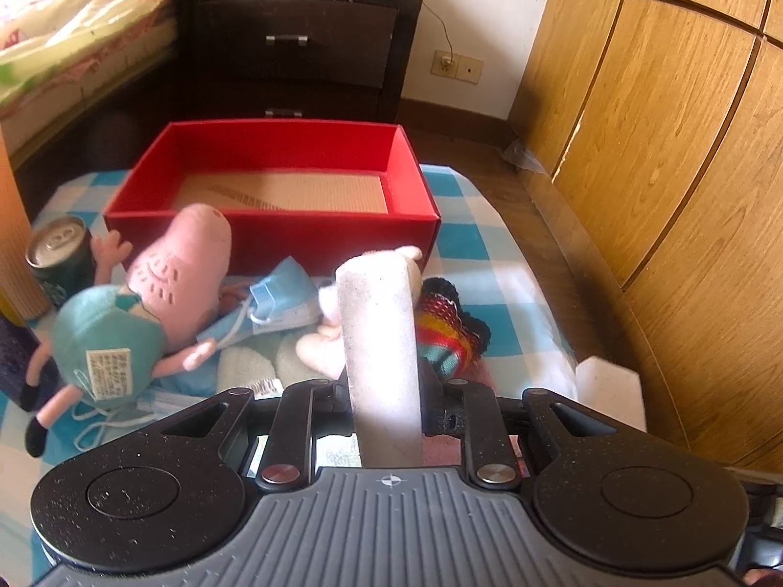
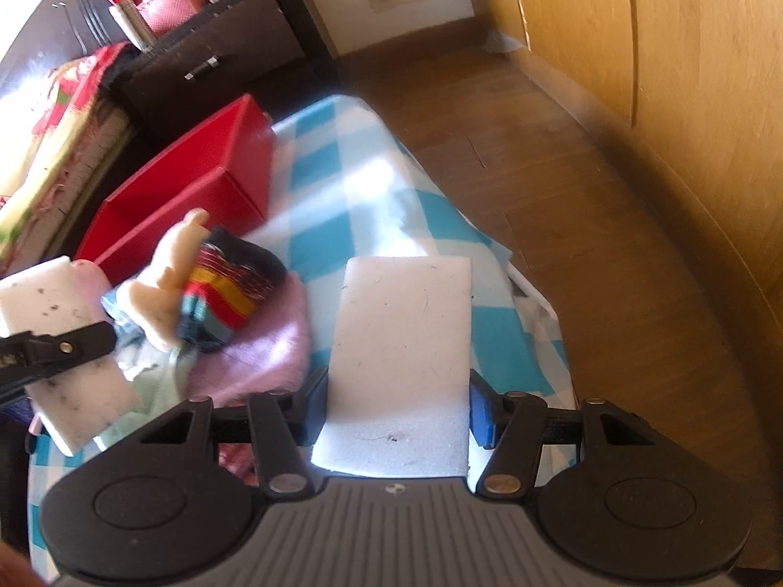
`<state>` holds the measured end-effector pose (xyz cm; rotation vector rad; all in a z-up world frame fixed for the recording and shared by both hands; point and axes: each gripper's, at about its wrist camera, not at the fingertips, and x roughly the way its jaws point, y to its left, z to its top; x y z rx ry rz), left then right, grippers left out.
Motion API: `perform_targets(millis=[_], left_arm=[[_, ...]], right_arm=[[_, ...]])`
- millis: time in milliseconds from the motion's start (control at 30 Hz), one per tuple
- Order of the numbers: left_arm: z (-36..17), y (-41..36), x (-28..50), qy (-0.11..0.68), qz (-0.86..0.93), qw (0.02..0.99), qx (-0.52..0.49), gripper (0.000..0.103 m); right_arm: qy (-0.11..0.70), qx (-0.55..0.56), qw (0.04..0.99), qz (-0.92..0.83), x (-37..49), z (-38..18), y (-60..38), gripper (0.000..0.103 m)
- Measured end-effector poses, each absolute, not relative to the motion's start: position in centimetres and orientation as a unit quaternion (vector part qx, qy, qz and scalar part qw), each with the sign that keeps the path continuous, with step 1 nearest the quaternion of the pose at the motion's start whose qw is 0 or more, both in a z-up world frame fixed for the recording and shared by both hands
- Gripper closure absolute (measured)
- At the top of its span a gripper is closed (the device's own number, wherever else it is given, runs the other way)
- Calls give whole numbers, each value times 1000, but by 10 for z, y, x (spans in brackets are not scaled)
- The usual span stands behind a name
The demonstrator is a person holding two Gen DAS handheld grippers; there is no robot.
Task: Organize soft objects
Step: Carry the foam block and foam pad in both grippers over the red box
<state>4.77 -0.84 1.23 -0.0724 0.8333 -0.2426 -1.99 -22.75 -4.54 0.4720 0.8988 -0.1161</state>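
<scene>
My left gripper (image 1: 384,391) is shut on a white foam block (image 1: 379,337) held on edge above the soft pile. My right gripper (image 2: 399,411) is shut on a second white foam block (image 2: 399,362), held flat over the checked cloth. An open red box (image 1: 274,225) stands beyond the pile; it also shows in the right wrist view (image 2: 195,195). A pink pig plush (image 1: 161,293) in a teal dress lies left of the left gripper. A blue face mask (image 1: 279,303), a pale plush (image 1: 318,347) and a striped knit piece (image 1: 450,327) lie around it. The left gripper's block shows in the right view (image 2: 63,342).
A drink can (image 1: 61,259) stands left of the box. A dark nightstand (image 1: 293,44) and a bed (image 1: 63,29) are behind. Wooden wardrobe doors (image 1: 660,122) line the right. A pink towel (image 2: 259,342) lies under the knit piece. The blue-white checked cloth (image 2: 372,181) covers the surface.
</scene>
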Motion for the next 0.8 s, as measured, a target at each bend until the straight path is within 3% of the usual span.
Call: perform_targets(millis=[800], left_arm=[[53, 31, 113, 332, -34, 942, -36, 82]], right_arm=[[318, 147, 935, 56, 81, 38, -141, 69]])
